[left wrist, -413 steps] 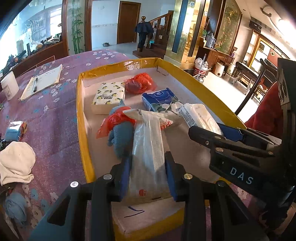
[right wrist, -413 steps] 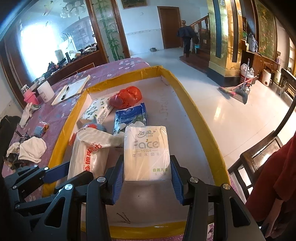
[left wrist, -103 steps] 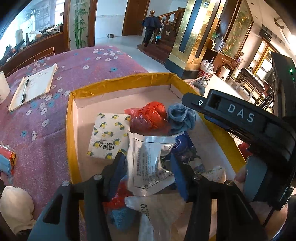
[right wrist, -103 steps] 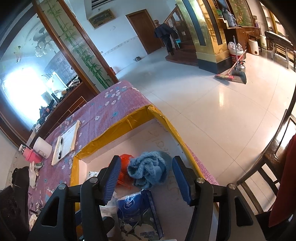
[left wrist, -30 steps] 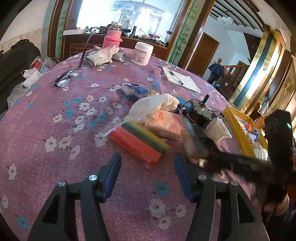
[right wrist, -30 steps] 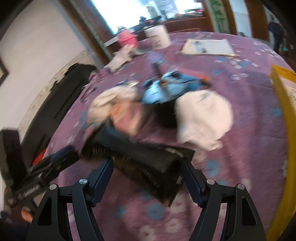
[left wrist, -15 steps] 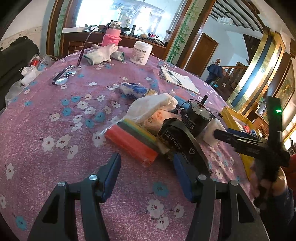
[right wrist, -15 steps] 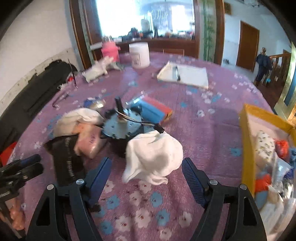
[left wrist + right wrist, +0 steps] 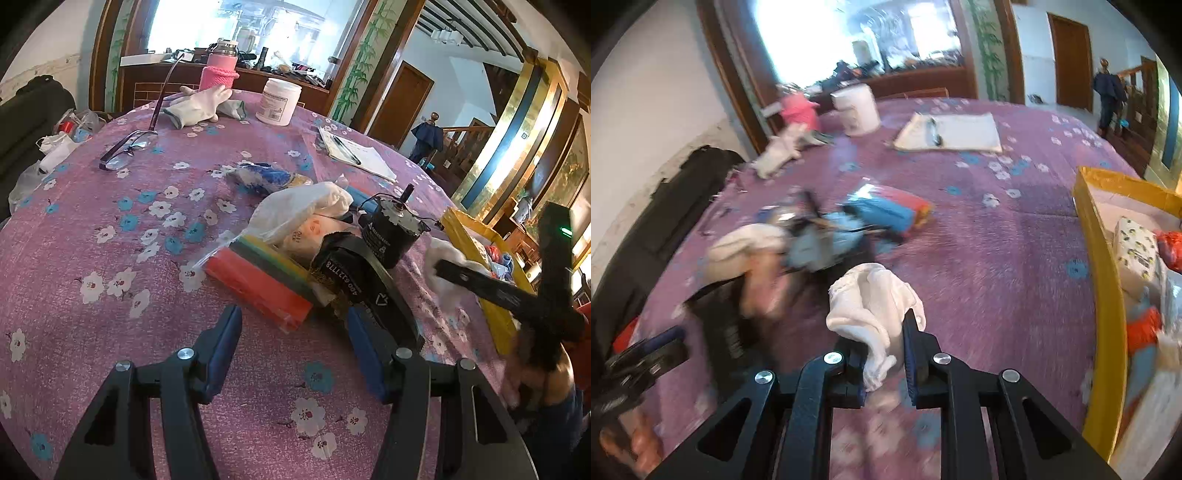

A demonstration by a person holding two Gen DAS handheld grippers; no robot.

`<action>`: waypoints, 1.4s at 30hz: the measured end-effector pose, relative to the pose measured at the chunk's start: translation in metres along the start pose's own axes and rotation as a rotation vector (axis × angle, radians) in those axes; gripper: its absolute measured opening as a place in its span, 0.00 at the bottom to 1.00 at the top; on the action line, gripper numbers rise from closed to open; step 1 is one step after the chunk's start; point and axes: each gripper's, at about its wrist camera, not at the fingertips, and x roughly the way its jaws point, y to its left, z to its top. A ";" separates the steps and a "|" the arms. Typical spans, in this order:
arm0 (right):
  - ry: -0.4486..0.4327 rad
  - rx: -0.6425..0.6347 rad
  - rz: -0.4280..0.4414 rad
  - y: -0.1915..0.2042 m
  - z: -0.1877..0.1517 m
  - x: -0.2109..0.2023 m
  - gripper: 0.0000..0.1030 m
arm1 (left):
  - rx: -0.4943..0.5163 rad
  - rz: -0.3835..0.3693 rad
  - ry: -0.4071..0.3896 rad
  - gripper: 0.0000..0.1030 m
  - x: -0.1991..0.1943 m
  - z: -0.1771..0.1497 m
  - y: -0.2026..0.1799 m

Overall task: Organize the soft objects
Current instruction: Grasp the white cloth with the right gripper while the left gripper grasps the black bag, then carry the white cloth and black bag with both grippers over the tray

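My right gripper (image 9: 884, 350) is shut on a crumpled white cloth (image 9: 873, 299) and holds it over the purple flowered tablecloth, left of the yellow-rimmed tray (image 9: 1102, 258). The tray holds tissue packs and red bags. My left gripper (image 9: 293, 343) is open and empty, just in front of a pack of coloured sponges (image 9: 258, 277) and a black packet (image 9: 354, 277). A white plastic bag (image 9: 299, 206) and a pink tissue pack (image 9: 308, 232) lie behind them. The right gripper's body shows in the left wrist view (image 9: 517, 291).
A black motor (image 9: 393, 230) stands by the pile. A blue-and-red pack (image 9: 886, 210), glasses (image 9: 129, 147), white gloves (image 9: 201, 105), a white jar (image 9: 277, 101), a pink bottle (image 9: 219, 74) and a notepad with pen (image 9: 354, 155) lie further back.
My right gripper has closed on the white cloth and lifted it off the table. My left gripper has stayed open near the sponge pack.
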 end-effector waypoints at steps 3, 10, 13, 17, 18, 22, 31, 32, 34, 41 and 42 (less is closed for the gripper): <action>0.017 -0.028 0.036 0.018 -0.009 0.001 0.16 | 0.008 0.001 0.003 0.57 0.001 0.000 -0.002; 0.103 -0.092 0.134 0.060 -0.029 0.018 0.17 | 0.017 -0.043 0.018 0.57 -0.004 -0.003 -0.003; 0.127 -0.012 0.289 0.058 -0.031 0.011 0.17 | 0.035 -0.069 0.044 0.57 -0.005 -0.007 -0.009; 0.052 -0.040 0.170 0.047 -0.031 -0.006 0.17 | 0.058 -0.042 0.047 0.57 -0.003 -0.008 -0.016; 0.046 -0.024 0.170 0.042 -0.031 -0.009 0.17 | 0.060 -0.045 0.056 0.57 -0.002 -0.008 -0.018; 0.023 0.024 0.143 0.022 -0.036 -0.012 0.16 | 0.093 -0.045 0.087 0.57 0.004 -0.007 -0.032; 0.026 0.154 0.275 -0.013 -0.036 -0.003 0.16 | 0.150 -0.030 0.129 0.57 0.021 -0.006 -0.061; 0.036 0.186 0.295 -0.019 -0.037 0.000 0.16 | 0.158 -0.020 0.127 0.57 0.022 -0.006 -0.064; 0.050 0.235 0.319 -0.029 -0.039 0.005 0.16 | 0.176 -0.002 0.124 0.57 0.024 -0.006 -0.069; 0.026 0.261 0.321 -0.033 -0.038 0.002 0.17 | 0.231 0.038 0.126 0.44 0.030 -0.006 -0.087; 0.024 0.264 0.323 -0.034 -0.038 0.002 0.17 | 0.229 0.045 0.133 0.48 0.031 -0.005 -0.087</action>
